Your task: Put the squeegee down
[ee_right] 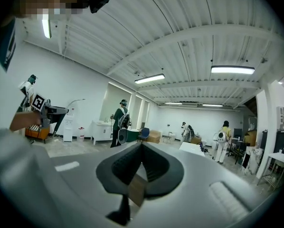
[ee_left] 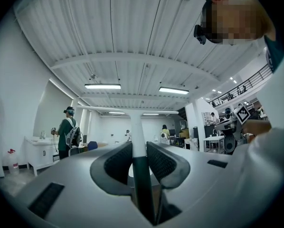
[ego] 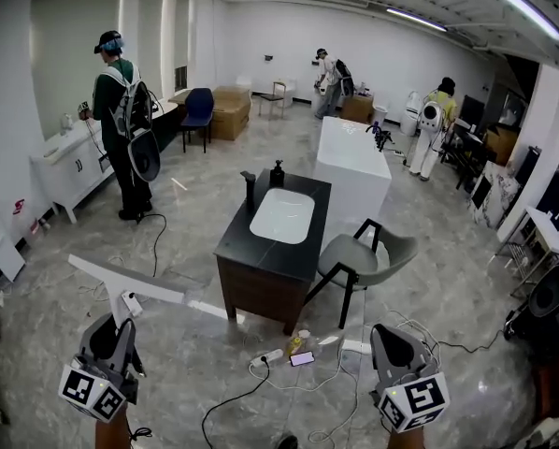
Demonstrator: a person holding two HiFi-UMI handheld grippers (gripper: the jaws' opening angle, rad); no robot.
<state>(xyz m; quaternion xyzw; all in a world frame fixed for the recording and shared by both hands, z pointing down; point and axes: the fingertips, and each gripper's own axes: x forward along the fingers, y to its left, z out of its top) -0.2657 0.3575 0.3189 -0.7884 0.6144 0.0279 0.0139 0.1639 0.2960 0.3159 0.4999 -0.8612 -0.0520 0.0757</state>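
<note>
My left gripper (ego: pixel 121 330) is shut on the squeegee (ego: pixel 130 283), low at the left of the head view. The squeegee has a white handle and a long white blade that runs across above the gripper, over the floor. In the left gripper view the handle (ee_left: pixel 135 132) stands clamped between the two dark pads, with the blade (ee_left: pixel 127 110) crosswise at its top and my left gripper (ee_left: pixel 137 151) pointing up and forward. My right gripper (ego: pixel 392 340) hangs low at the right, shut with nothing in it. In its own view, my right gripper (ee_right: pixel 141 148) has its pads meeting at the tips.
A dark vanity (ego: pixel 247 251) with a white basin stands ahead, a grey chair (ego: pixel 365 260) to its right and a white tub (ego: pixel 350 166) behind. Cables, a power strip (ego: pixel 270 355) and a phone (ego: pixel 302 357) lie on the floor. A person with a backpack (ego: pixel 121 129) stands at the left.
</note>
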